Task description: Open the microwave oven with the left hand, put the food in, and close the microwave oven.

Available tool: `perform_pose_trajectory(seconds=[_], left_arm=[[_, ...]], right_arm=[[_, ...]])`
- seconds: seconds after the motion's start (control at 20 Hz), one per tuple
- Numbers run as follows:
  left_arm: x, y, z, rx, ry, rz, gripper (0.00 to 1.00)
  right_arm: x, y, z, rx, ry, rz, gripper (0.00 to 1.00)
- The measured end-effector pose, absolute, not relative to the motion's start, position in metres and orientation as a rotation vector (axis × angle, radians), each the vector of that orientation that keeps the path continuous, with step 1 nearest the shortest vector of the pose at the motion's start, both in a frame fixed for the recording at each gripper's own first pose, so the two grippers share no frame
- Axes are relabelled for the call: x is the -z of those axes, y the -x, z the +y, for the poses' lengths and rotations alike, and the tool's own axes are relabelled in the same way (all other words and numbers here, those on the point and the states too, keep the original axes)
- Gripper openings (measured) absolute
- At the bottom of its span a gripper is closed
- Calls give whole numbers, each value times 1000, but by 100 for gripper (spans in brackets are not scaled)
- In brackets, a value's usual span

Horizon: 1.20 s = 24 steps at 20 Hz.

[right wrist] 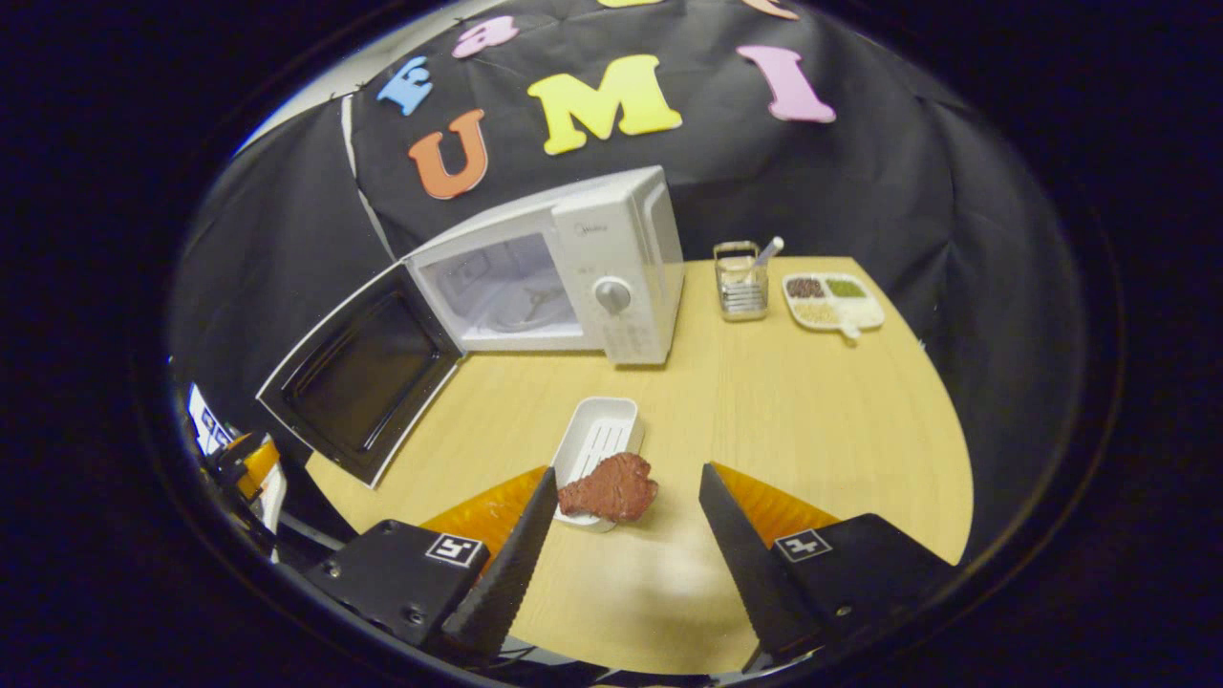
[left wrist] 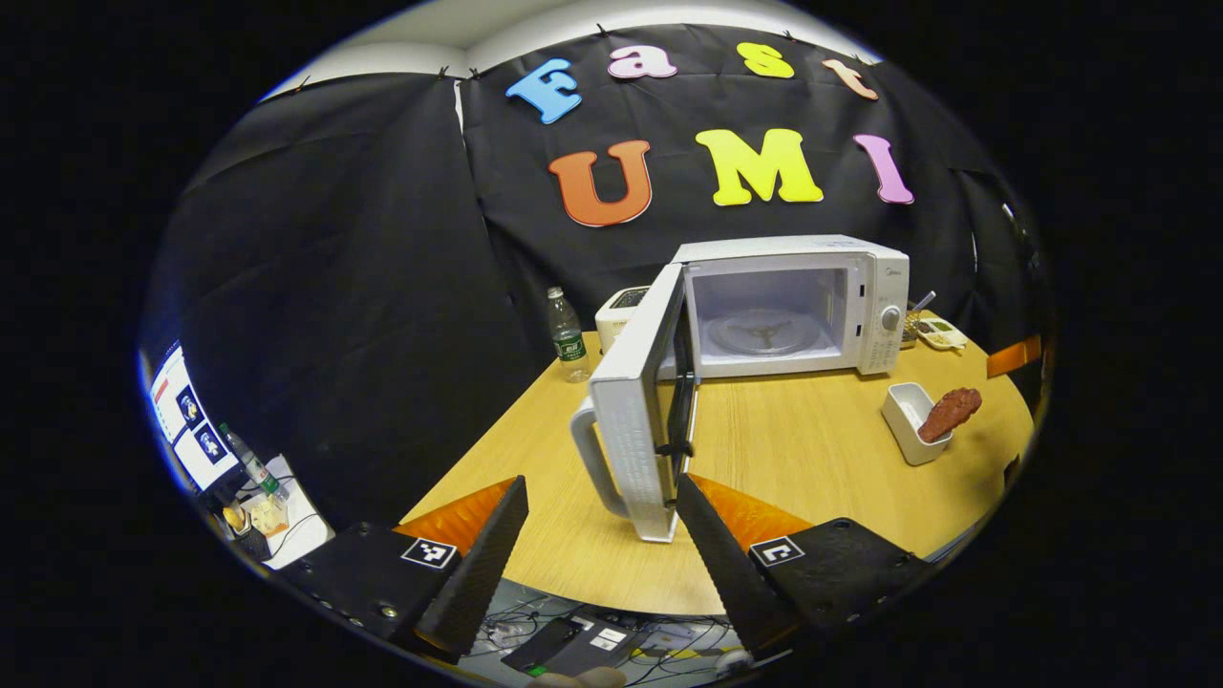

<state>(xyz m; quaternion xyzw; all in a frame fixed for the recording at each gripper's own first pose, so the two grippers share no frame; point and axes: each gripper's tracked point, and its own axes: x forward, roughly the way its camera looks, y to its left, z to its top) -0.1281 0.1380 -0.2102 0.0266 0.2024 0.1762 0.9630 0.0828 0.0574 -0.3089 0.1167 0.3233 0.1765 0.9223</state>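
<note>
The white microwave (left wrist: 874,287) (right wrist: 621,248) stands at the back of the round wooden table with its door (left wrist: 635,430) (right wrist: 358,382) swung wide open; a glass turntable (left wrist: 762,334) lies inside. A brown piece of food (left wrist: 949,413) (right wrist: 611,487) rests on the end of a small white tray (left wrist: 906,411) (right wrist: 597,435). My left gripper (left wrist: 602,535) is open just in front of the door's handle (left wrist: 592,459), touching nothing. Over the table's near edge my right gripper (right wrist: 621,516) is open, and the food lies just ahead between its fingers.
A water bottle (left wrist: 568,336) and a small white appliance (left wrist: 621,311) stand left of the microwave. A metal utensil holder (right wrist: 740,282) and a divided dish (right wrist: 831,301) sit to its right. The open door juts over the table's (right wrist: 812,411) left part.
</note>
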Motion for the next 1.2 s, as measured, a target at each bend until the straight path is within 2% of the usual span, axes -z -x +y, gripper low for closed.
perform_pose_trajectory(seconds=[0.15, 0.2, 0.25, 0.3, 0.35, 0.4, 0.45, 0.5, 0.55, 0.6, 0.65, 0.7, 0.75, 0.8, 1.2], left_arm=[[188, 121, 111, -380, -13, 396, 95], [180, 116, 103, -390, -8, 388, 95], [174, 114, 98, -403, -8, 386, 95], [170, 111, 94, -419, -11, 389, 96], [163, 110, 88, -433, -14, 388, 95], [157, 108, 83, -444, -19, 384, 95], [152, 107, 78, -452, -25, 383, 95], [149, 106, 74, -461, -35, 385, 95], [145, 106, 70, -468, -46, 384, 95], [143, 106, 67, -473, -53, 383, 95], [144, 106, 63, -477, -55, 390, 95], [143, 106, 59, -480, -54, 394, 100], [143, 106, 56, -481, -53, 392, 95], [142, 106, 54, -482, -52, 392, 95], [137, 94, 65, -431, -41, 341, 95]], right_arm=[[332, -99, 64, -446, -361, 779, 89], [340, -102, 67, -474, -390, 811, 68], [344, -107, 69, -497, -419, 835, 75], [348, -109, 70, -514, -438, 858, 49], [350, -108, 74, -547, -472, 880, 41], [350, -108, 76, -574, -501, 901, 29], [350, -107, 79, -595, -520, 920, 37], [348, -107, 81, -613, -538, 929, 18], [349, -108, 80, -621, -550, 940, 28], [350, -108, 79, -628, -563, 951, 11], [349, -109, 80, -637, -582, 959, 23], [349, -110, 79, -644, -589, 970, 10], [348, -112, 78, -648, -585, 976, 9], [346, -112, 77, -653, -567, 979, 17], [271, -122, 82, -683, -424, 828, 14]])
